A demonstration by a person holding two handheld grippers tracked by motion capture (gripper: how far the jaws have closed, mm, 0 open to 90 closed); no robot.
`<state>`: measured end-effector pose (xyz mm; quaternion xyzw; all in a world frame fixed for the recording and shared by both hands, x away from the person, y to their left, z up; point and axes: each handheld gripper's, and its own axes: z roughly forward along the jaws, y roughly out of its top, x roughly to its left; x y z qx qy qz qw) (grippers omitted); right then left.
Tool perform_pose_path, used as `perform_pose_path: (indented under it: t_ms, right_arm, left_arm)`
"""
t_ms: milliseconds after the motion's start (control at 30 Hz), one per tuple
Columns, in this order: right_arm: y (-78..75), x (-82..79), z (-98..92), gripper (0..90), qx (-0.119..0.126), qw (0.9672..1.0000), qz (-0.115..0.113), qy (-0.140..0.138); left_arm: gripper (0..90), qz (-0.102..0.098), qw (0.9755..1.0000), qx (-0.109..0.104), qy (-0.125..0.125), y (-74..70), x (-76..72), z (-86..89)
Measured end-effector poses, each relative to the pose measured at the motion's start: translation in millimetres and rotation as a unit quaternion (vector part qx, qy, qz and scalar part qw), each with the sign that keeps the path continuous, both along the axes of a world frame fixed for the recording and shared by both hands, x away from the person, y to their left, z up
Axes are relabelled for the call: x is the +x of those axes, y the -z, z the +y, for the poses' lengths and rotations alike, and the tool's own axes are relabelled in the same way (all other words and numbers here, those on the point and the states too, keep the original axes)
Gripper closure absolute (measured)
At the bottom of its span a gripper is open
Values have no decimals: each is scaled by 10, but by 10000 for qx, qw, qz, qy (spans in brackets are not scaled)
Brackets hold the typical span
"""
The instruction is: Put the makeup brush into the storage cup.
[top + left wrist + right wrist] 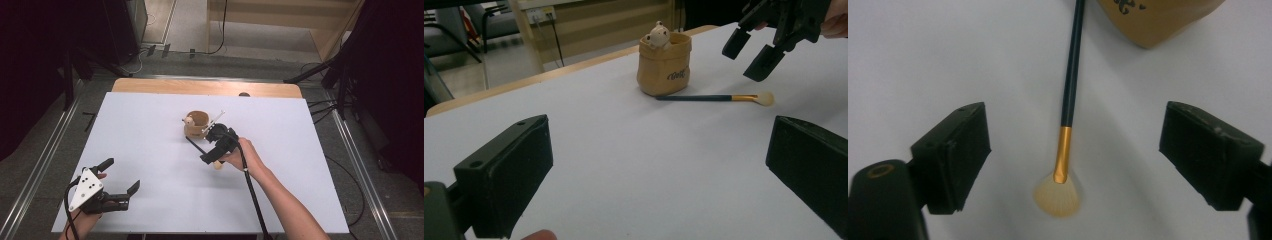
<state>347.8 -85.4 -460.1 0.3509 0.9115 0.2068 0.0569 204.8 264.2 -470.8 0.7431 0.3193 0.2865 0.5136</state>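
White table (150,150) lay bare; right gripper (1073,150) hovered wide open, empty, over fan brush (1066,115); thin handle might roll from closing jaws; left gripper (122,177) open, idle.

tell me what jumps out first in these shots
A tan fabric pouch with a small bear figure peeking over its rim stands mid-table on the white table. Beside it lies a dark-handled makeup brush with a gold ferrule and fan bristles. The right hand-held gripper hangs over it, open, the brush between its jaws, untouched.
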Motion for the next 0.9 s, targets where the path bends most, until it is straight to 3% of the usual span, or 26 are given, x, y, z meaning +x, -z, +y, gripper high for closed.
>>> perform_pose_path:
  t_ms: [433, 667, 900]
  right_arm:
    - [107, 69, 109, 455, -562, 9975, 413, -55]
    - [167, 84, 174, 610, -720, 9956, 586, -158]
    - [204, 96, 223, 682, -966, 9931, 653, -124]
  left_arm:
    - [0, 18, 10000, -20, -27, 0, 2, 4]
    - [0, 27, 10000, -15, -29, 0, 3, 7]
    - [0, 33, 10000, -14, -30, 1, 3, 7]
